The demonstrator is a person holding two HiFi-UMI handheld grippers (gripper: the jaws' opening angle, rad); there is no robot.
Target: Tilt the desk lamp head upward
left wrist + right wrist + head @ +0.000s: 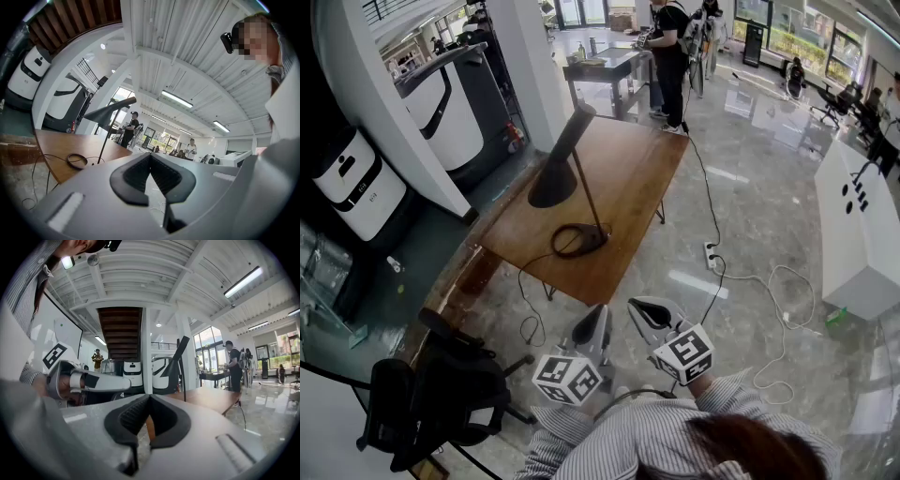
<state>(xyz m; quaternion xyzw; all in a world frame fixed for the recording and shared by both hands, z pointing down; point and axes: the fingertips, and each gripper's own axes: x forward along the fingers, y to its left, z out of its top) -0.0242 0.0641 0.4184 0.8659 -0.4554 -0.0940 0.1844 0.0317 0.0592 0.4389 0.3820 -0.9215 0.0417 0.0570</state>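
Both closed and empty: left tongs [150, 155], right tongs [149, 397], short of desk lamp [555, 183].

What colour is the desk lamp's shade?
Black. The lamp shade shows best in the head view.

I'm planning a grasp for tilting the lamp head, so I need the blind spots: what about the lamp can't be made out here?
- Hinge where the lamp head meets the stem: head view, black on black and too small; both gripper views, tiny and backlit.
- Bulb and shade interior: head view, covered by the shade's outer side.
- Cord plug end: head view, lost on the floor beside the table.
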